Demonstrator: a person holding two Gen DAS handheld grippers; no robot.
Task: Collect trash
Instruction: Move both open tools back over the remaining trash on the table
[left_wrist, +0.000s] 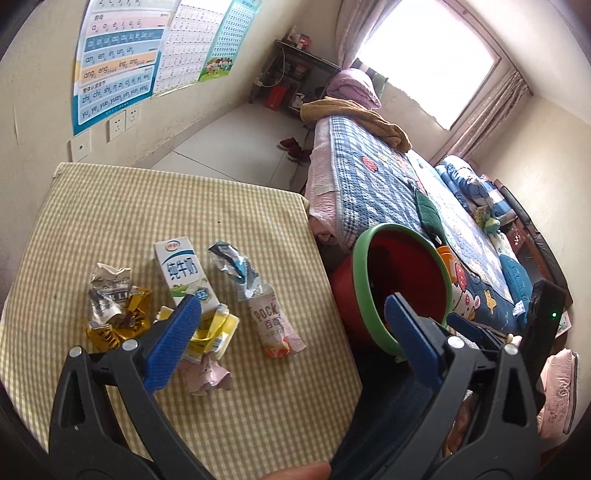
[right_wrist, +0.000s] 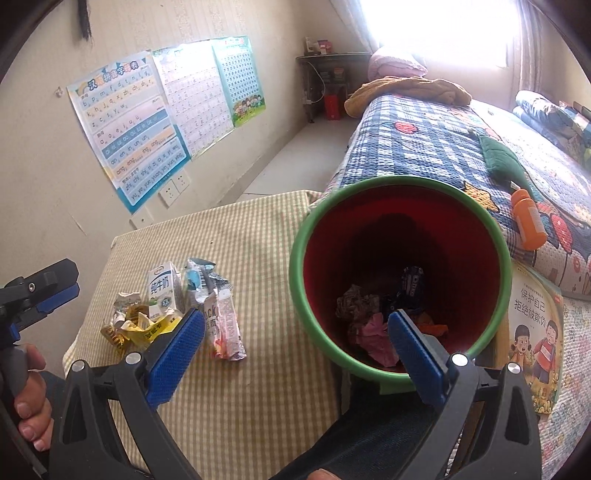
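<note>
Both hand-held grippers stand wide open and hold nothing: the left hand-held gripper hangs over the checked surface, the right hand-held gripper beside the red bin. Only the right wrist view looks down into the bin, where crumpled wrappers lie at the bottom (the left view shows just its green rim and dark inside). On the surface remain a milk carton, a gold wrapper, a yellow wrapper partly hidden behind a blue finger, a silver wrapper and a Pocky pack.
</note>
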